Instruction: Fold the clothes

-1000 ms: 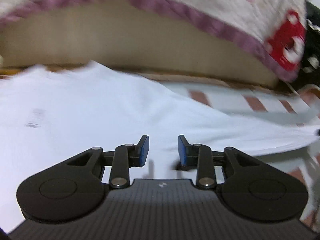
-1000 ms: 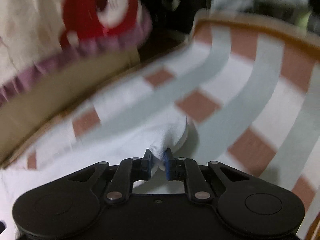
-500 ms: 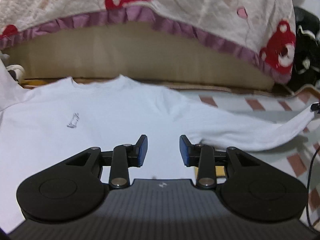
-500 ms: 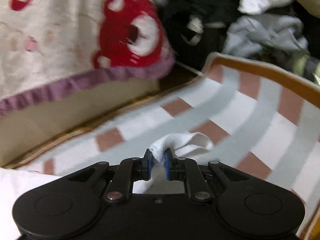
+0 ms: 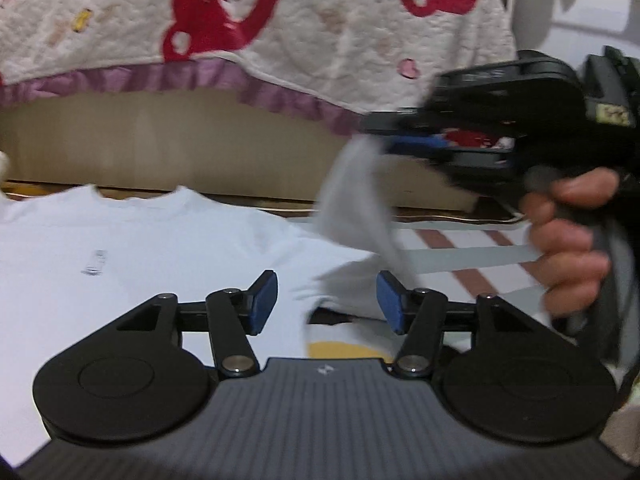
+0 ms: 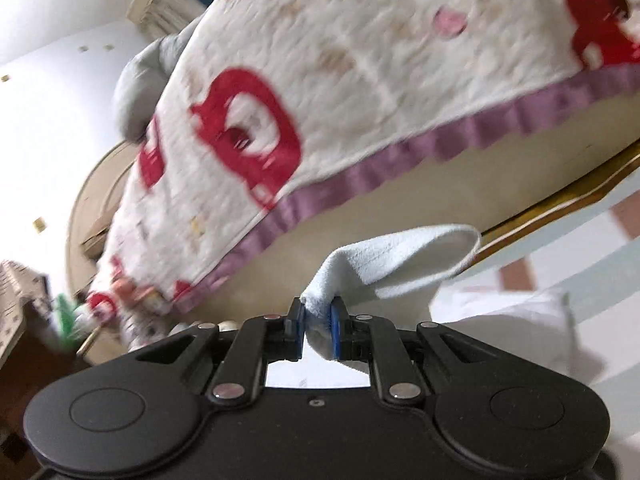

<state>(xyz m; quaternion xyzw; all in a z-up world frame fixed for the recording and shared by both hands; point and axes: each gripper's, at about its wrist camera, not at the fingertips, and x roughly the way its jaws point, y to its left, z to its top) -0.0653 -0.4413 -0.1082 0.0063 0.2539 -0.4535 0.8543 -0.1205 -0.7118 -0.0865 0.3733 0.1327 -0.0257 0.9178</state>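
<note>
We see the right gripper pinching the white cotton long-sleeved shirt's sleeve cuff, lifted right of the left gripper, whose empty jaws have just been opening.

- Soft, even indoor light fills both views, without glare.
- The white shirt is bright, nearly washed out, its small print smeared.
- The right gripper and lifted sleeve streak with motion blur.
- The bear-print blanket smears, its purple trim bowed by fisheye curvature.
- A dark shadow lies beneath the raised shirt fold.
</note>
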